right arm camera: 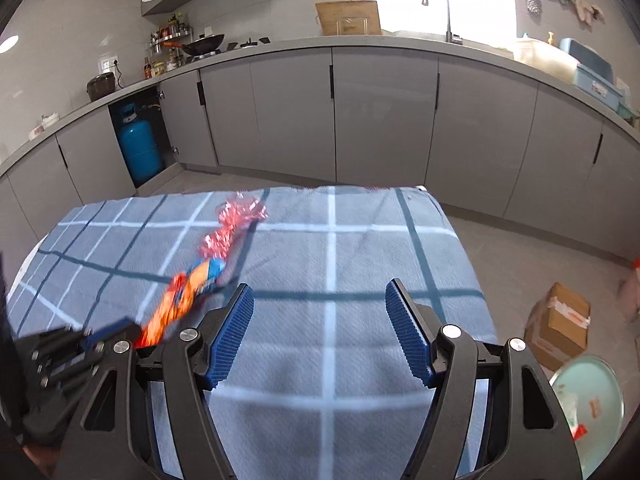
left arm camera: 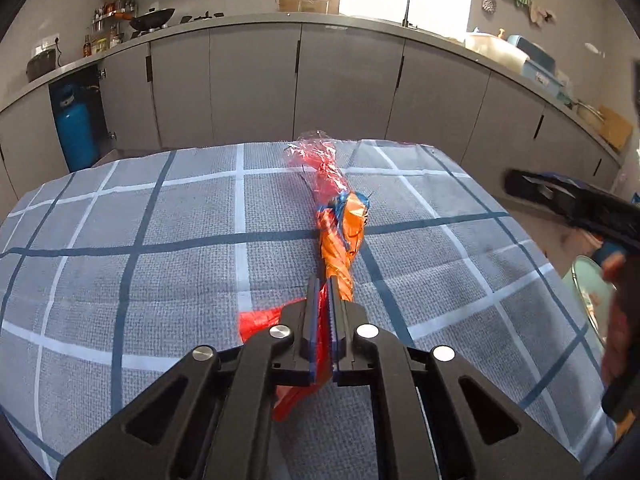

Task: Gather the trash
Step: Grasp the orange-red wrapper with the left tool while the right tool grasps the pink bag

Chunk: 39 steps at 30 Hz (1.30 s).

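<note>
A long twisted plastic wrapper (left arm camera: 343,236), orange and blue in the middle and clear red at its far end, lies across the checked cloth on the table (left arm camera: 160,240). My left gripper (left arm camera: 325,282) is shut on the wrapper's near red end, with the film pinched between the blue pads. The right wrist view shows the same wrapper (right arm camera: 200,276) stretching from the left gripper (right arm camera: 130,328) toward the table's far edge. My right gripper (right arm camera: 320,294) hangs open over the cloth (right arm camera: 360,240), to the right of the wrapper, with nothing between its fingers. It also shows at the right edge of the left view, right gripper (left arm camera: 520,184).
A pale green bin (right arm camera: 588,359) holding some scraps stands on the floor right of the table, beside a cardboard box (right arm camera: 560,328). Grey kitchen cabinets (right arm camera: 384,120) run behind the table, with a blue gas cylinder (right arm camera: 138,148) in an open bay.
</note>
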### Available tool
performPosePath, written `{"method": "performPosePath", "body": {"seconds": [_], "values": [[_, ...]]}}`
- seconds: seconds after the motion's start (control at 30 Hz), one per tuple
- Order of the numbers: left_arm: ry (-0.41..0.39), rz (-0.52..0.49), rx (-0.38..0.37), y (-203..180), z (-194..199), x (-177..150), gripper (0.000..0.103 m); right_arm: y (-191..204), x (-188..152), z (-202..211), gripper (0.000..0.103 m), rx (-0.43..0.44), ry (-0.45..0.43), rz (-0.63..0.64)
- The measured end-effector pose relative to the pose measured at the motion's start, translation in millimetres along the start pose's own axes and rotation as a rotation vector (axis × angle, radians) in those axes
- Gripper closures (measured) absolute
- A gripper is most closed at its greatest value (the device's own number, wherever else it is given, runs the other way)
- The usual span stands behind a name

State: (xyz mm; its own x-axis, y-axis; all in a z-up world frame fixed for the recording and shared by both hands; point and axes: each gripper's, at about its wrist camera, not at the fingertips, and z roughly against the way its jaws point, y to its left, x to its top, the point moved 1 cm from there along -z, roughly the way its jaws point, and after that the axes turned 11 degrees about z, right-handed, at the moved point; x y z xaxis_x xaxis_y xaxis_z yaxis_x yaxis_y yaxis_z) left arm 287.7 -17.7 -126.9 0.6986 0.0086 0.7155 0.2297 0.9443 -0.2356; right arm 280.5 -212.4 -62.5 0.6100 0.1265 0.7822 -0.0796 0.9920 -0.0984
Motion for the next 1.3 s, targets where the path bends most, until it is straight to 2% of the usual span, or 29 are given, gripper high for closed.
{"method": "performPosePath", "body": {"seconds": [0.13,0.27,0.3,0.5,0.57,0.63,0.67,0.73,0.83,1.3], "values": [[-0.007,0.041,0.003,22,18,-8,0.101,13,23,-18,0.035,0.033,-0.015,-0.008],[-0.068,0.031,0.148,37,20,-5,0.101,39,43,-46,0.035,0.069,-0.005,-0.001],[-0.069,0.036,0.162,42,18,-2,0.101,47,46,-54,0.035,0.078,0.000,0.006],[-0.028,0.109,0.128,63,-1,11,0.101,79,52,-98,0.036,0.094,0.068,0.036],[-0.022,0.114,0.126,67,-4,8,0.101,83,48,-108,0.046,0.099,0.095,0.034],[-0.013,0.118,0.122,69,-9,5,0.101,86,42,-117,0.073,0.110,0.137,0.035],[-0.007,0.122,0.118,69,-11,4,0.101,87,39,-120,0.077,0.119,0.150,0.036],[-0.003,0.144,0.107,72,-11,4,0.101,87,31,-120,0.086,0.131,0.158,0.040],[0.006,0.142,0.104,72,-13,3,0.100,84,24,-112,0.089,0.145,0.151,0.029],[0.017,0.099,0.139,62,-16,2,0.101,72,-13,-38,0.090,0.145,0.060,-0.022]]}}
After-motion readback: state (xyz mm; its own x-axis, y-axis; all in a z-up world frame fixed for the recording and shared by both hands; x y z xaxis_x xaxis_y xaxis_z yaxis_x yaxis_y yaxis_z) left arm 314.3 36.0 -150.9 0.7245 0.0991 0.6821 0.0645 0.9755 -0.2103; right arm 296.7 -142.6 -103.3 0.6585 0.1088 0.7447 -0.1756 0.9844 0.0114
